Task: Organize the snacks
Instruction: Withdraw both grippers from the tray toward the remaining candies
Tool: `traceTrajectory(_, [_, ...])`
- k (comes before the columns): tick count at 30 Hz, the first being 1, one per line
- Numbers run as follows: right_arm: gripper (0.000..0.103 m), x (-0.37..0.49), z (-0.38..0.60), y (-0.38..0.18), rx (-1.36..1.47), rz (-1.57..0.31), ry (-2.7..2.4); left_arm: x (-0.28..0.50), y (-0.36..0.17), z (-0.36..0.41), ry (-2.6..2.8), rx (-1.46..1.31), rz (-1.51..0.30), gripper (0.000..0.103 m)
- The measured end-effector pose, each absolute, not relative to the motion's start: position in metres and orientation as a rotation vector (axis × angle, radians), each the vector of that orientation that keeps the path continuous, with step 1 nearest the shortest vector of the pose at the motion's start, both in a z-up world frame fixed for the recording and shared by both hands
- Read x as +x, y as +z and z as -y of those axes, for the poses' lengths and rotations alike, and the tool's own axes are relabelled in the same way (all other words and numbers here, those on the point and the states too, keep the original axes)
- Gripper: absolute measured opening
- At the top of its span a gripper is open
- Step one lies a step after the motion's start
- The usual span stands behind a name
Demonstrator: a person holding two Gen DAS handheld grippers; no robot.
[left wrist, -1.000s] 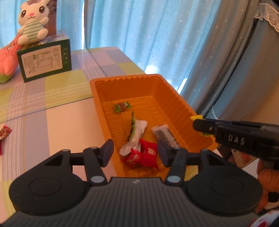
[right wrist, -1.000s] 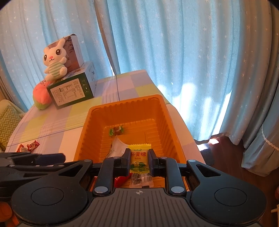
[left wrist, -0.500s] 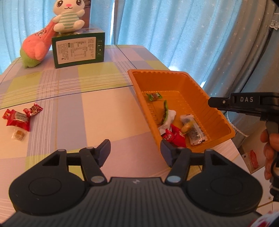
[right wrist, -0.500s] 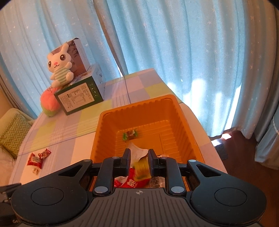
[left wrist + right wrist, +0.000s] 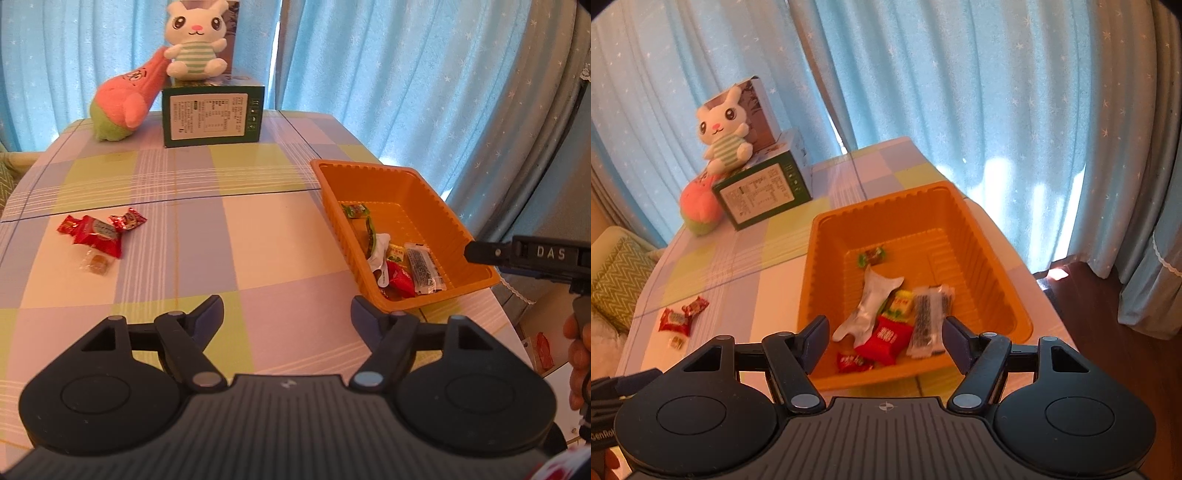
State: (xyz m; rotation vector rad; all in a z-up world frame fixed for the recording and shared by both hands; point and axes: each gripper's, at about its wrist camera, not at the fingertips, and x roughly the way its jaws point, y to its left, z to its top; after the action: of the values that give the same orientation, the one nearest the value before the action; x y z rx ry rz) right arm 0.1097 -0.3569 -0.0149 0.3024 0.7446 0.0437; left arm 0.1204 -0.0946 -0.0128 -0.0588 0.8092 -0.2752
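Snacks fill the near end of our orange tray (image 5: 993,258): a silver wrapper (image 5: 871,299), a yellow candy packet (image 5: 901,302), a red packet (image 5: 884,338), a clear-wrapped dark bar (image 5: 929,317), plus a small green candy (image 5: 871,255) farther in. Our right tool (image 5: 882,338) is opening, empty, above them. Our left tool (image 5: 288,314) is opening too, empty over the checkered surface (image 5: 207,229). 2 red packets (image 5: 98,230) and 1 amber candy (image 5: 96,263) lie well apart from the tray.

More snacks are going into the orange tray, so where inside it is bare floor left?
The orange tray is bare at its far end, beyond the green candy. The near end is crowded: red packet, silver wrapper, clear bar.
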Motion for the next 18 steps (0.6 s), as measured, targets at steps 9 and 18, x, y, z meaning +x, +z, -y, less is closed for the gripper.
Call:
traceTrajectory(9, [0.068,0.077,0.297,-0.011,0.227,-0.763,0.129,0.091,0.007,0.053,-0.213,-0.075,-0.777,0.077])
traceTrajectory(18, [0.068,0.065,0.247,-0.008,0.161,-0.768,0.209,0.067,0.016,0.012,-0.149,-0.088,-0.755,0.079])
